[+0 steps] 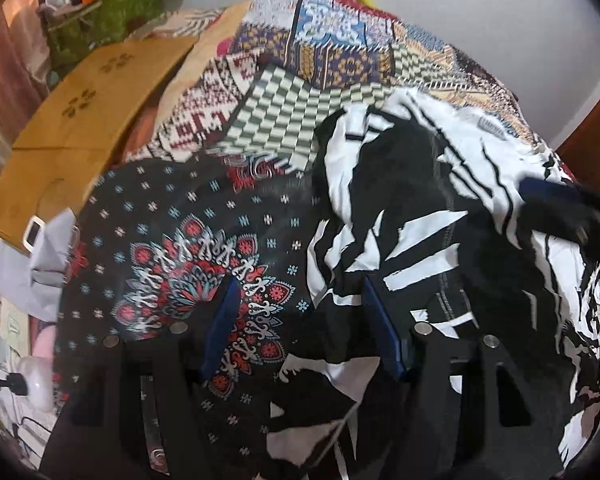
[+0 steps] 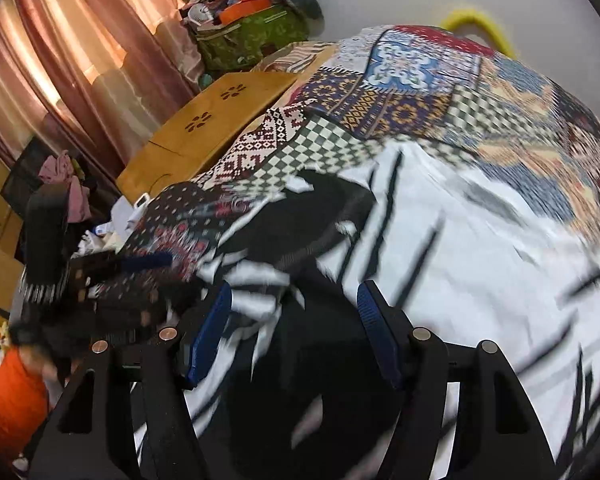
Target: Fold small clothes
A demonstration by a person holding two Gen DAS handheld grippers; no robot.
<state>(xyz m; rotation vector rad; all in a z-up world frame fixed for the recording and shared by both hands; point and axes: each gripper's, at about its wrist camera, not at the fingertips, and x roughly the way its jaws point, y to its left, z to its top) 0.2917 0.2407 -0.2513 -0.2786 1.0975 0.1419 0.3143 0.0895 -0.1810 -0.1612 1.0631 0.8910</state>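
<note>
Both grippers — left and right — stand with jaws apart, holding nothing. The garment lies crumpled on the bed; take one edge with each gripper and spread it flat first.

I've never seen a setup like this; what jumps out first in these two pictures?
The bold black-and-white patterned garment sprawls crumpled across the middle of the bed, right ahead of both open blue-padded grippers, left and right. Beside it, to the left, lies a black cloth with a red and white mandala print. Under both spreads a colourful patchwork bedspread, with a yellowish wooden lap table at its left edge.
</note>
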